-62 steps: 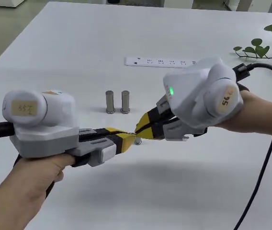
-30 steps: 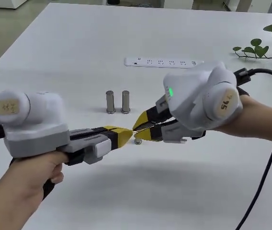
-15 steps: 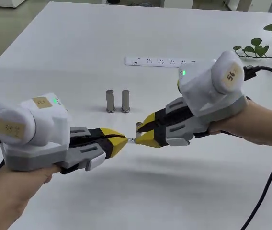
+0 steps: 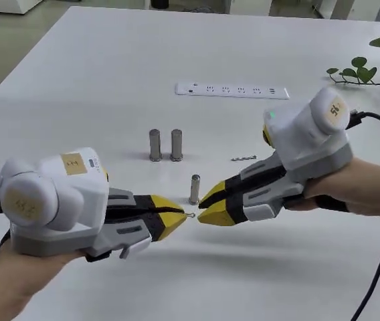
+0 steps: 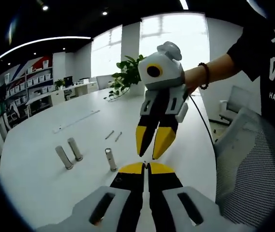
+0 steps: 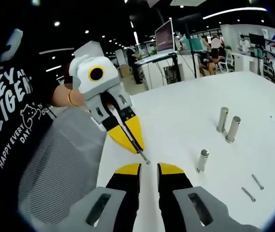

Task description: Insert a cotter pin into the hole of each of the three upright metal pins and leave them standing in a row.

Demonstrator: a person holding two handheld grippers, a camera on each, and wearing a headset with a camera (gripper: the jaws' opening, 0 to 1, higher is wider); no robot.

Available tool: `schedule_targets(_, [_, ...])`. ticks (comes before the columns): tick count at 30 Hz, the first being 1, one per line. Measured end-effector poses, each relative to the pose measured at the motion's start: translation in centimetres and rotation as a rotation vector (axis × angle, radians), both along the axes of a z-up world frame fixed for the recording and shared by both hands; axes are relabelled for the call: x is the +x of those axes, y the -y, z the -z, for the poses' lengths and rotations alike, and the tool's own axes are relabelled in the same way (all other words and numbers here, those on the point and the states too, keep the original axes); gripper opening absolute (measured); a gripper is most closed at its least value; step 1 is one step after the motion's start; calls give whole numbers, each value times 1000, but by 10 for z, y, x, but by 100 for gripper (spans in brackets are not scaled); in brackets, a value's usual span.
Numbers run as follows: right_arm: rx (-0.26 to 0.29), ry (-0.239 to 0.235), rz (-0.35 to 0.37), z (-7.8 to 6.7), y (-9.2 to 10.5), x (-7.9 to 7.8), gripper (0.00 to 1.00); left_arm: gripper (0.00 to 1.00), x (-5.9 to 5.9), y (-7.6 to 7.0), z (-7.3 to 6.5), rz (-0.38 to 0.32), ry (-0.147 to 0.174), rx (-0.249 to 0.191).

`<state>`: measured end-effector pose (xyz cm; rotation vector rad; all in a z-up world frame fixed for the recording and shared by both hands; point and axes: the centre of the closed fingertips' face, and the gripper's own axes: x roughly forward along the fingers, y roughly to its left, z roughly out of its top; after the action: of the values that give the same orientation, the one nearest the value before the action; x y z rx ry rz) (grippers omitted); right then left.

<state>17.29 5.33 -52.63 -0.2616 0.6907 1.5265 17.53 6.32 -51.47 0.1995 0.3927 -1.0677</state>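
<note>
Head view: the left gripper (image 4: 184, 215), held level, pinches a cotter pin (image 4: 191, 215). The right gripper (image 4: 201, 207) angles in tip to tip, near one upright metal pin (image 4: 195, 189). Left gripper view — own jaws pressed together. Right gripper view — own jaws slightly parted, empty.

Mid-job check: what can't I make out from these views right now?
Holes in the near pin and far pins: too small, head view and both gripper views.
Cotter pin: mostly hidden between the jaws of the left gripper, right gripper view.
Spare cotter pins: blurred streak, head view.
</note>
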Motion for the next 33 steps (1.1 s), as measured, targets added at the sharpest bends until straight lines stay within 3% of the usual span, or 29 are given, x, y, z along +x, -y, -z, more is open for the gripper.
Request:
schedule_targets(7, [12,-22,-27,1,2,-10,8,0,-5,7,-2,42,0,-10])
schedule_targets(18, [22,-15,-74,-1,-2,-19,3,0,-14,14,-4,86,2,-20])
schedule_targets(28, [-61,51,-132,3,4,-21,0,0,-16,13,0,87,0,-2])
schedule_targets(33, [-131,146,-185,1,7,-18,0,0,-14,15,0,80,4,-3])
